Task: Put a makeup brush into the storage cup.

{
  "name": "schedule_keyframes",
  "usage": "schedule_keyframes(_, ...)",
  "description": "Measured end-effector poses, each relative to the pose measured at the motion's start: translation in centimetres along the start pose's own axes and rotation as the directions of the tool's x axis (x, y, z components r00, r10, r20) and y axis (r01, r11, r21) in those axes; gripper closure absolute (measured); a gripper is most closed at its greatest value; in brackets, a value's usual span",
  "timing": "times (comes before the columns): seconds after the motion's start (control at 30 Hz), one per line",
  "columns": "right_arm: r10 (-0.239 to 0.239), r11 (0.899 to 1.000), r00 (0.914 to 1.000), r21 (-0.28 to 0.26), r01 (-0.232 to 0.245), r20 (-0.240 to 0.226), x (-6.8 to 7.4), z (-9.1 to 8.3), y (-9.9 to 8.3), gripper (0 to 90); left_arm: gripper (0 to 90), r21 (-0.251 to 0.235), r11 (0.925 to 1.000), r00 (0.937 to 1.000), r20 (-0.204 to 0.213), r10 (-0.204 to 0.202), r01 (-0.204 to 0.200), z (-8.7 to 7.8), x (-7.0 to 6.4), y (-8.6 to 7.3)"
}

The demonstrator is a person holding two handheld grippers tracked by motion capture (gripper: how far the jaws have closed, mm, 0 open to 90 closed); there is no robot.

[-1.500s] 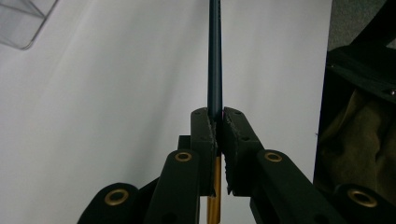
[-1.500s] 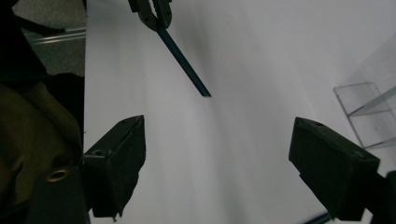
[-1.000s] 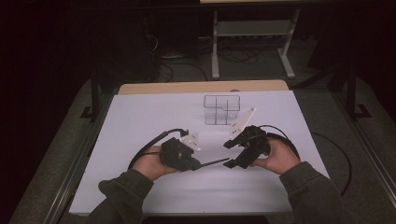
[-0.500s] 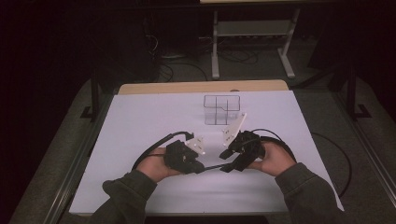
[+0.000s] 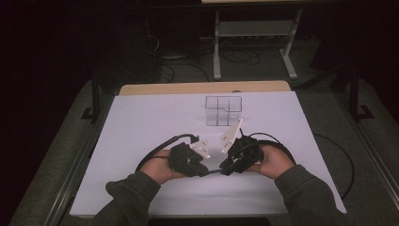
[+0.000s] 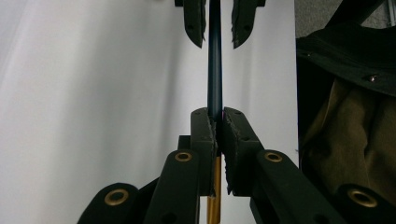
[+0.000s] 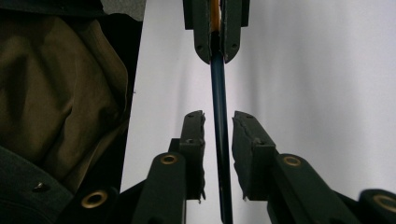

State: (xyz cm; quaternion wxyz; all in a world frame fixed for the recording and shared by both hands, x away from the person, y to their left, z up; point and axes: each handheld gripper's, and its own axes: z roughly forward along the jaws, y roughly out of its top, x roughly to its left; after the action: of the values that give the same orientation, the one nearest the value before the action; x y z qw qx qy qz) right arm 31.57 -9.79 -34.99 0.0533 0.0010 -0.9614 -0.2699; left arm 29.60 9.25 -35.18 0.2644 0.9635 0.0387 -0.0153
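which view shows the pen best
The left gripper view: the pen runs dark from the shut left gripper, gold below. The right gripper view shows its shaft between open jaws. In the high view it is a thin dark line.

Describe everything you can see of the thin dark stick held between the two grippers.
The stick is thin, straight and dark blue, with a yellow-orange end section; it looks like a pencil. It spans level above the white table between the hands. The left gripper is shut on it near the yellow-orange part, while the right gripper's open jaws flank it without touching.
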Motion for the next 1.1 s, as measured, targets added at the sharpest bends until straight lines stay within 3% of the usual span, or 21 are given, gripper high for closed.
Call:
schedule_keyframes(0.67,0.001,1.000,0.9984,-0.004,-0.001,-0.056,-0.4,0.8,-0.7,83.3,83.2,0.008,0.9998,0.9997,0.015,0.017,-0.017,0.4,-0.2,0.5)
schedule_keyframes(0.87,0.007,1.000,0.9988,-0.010,-0.008,-0.048,-0.3,1.1,-1.0,83.8,83.1,0.018,0.9995,0.9995,0.013,0.027,-0.027,0.6,-0.1,0.5)
schedule_keyframes(1.1,0.006,0.999,0.9994,-0.041,-0.008,-0.034,-0.3,1.0,-1.5,83.8,76.7,-0.013,0.9999,0.9999,0.016,-0.008,0.008,0.3,0.1,0.2)
